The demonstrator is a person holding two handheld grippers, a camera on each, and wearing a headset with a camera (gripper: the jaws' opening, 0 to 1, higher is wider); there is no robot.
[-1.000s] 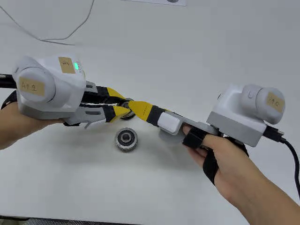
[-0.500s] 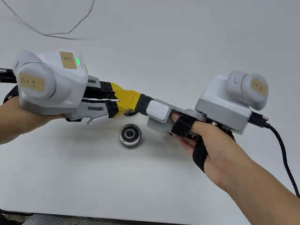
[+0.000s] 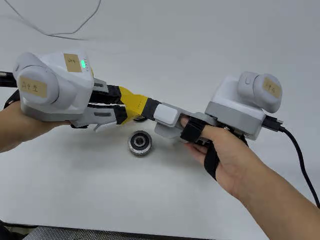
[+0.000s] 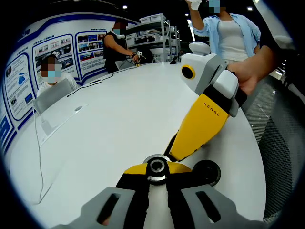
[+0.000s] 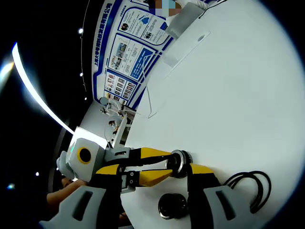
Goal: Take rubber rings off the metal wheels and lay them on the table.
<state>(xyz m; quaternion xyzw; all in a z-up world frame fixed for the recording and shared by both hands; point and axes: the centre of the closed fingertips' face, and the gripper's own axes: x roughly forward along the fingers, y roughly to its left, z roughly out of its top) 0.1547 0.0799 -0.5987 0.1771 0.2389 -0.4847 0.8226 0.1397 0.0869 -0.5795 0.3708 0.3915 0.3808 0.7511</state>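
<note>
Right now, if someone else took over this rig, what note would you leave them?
Left gripper: shut on a metal wheel.
Right gripper: jaws either side of that wheel; grip unclear.
Second wheel lies on the table, seemingly not yet stripped.
Black loops on the table, probably rings already removed.
Left to do: strip the held wheel, then the second.

Your left gripper (image 4: 157,175) and right gripper (image 5: 177,168) are white and grey with yellow-and-black jaws; the held wheel (image 4: 157,167) and loose wheel (image 3: 139,143) are silver ringed in black, the tabletop (image 3: 200,50) white
</note>
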